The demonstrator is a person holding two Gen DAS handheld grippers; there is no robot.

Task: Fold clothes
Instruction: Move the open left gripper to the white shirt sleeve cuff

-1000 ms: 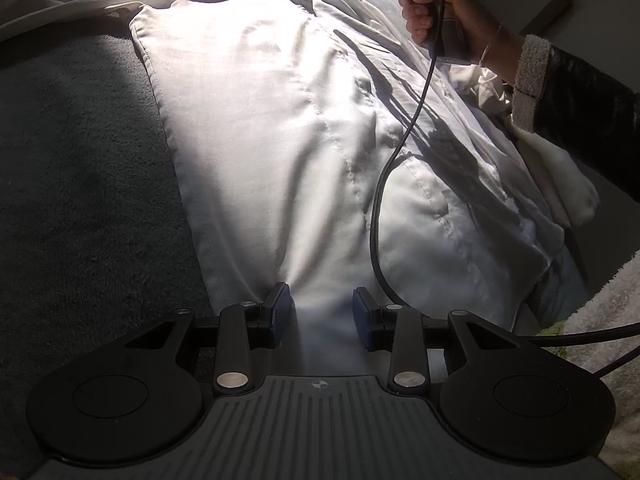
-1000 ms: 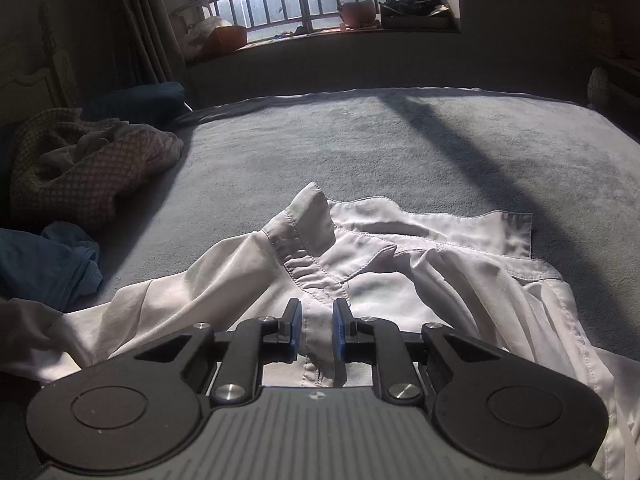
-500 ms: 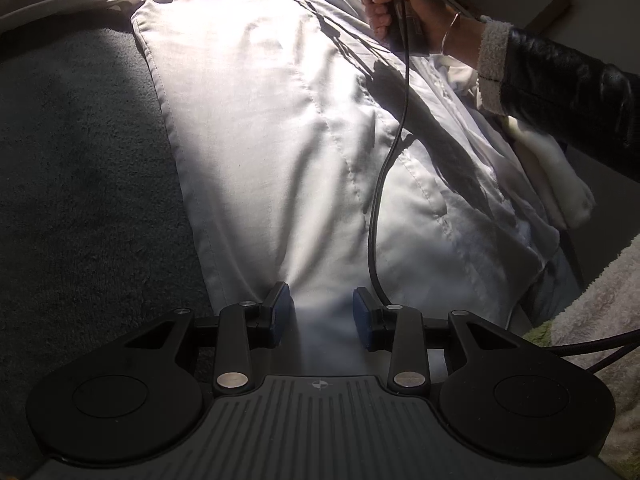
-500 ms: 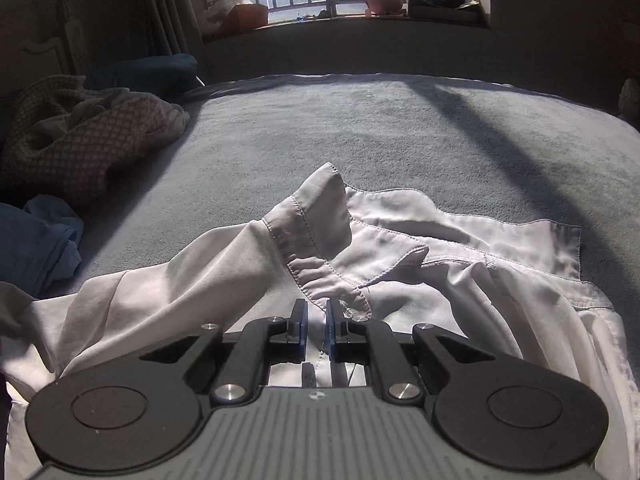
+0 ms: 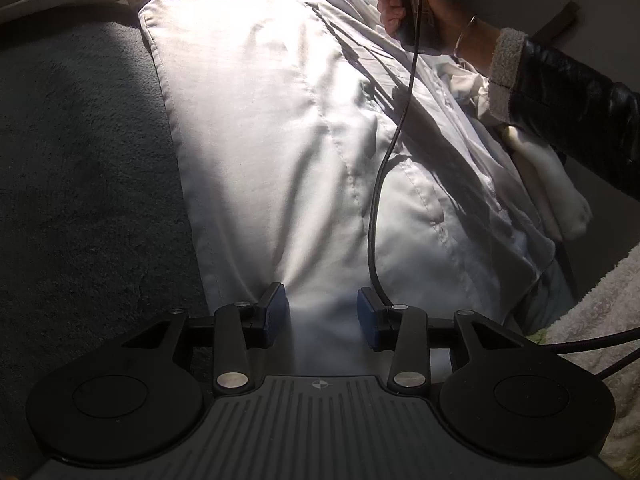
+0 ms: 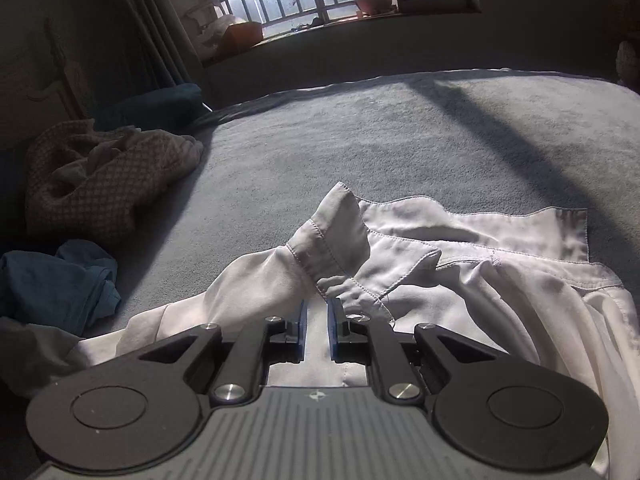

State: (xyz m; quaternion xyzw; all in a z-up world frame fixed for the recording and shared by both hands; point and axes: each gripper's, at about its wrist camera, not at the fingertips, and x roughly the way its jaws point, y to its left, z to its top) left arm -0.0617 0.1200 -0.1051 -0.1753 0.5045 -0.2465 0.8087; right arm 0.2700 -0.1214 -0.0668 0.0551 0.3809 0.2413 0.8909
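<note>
The white shirt (image 5: 288, 128) lies spread lengthwise on the grey bedcover (image 5: 80, 184), its collar end (image 6: 340, 236) just ahead of our right gripper (image 6: 317, 328) and its hem end under our left gripper (image 5: 322, 312). We judge this to be the laying-out step: both ends are being taken up so the body can be drawn flat before any fold is made.

Our right gripper's jaws stand nearly pressed together, with a narrow strip of shirt cloth showing in the slit between them, just below the collar; whether the pads truly pinch it we cannot tell. Our left gripper's jaws are opening, spread apart with the hem cloth lying between them and neither pad pressing on it.

From the left wrist view, the right hand (image 5: 416, 8) works far ahead at the collar, its cable (image 5: 384, 160) trailing across the shirt toward us. Off to the right gripper's left sit a patterned garment (image 6: 108, 184) and a blue one (image 6: 56, 280), well apart from the shirt.

Next, we think, the left jaws must close on the hem, then both ends pull taut.
</note>
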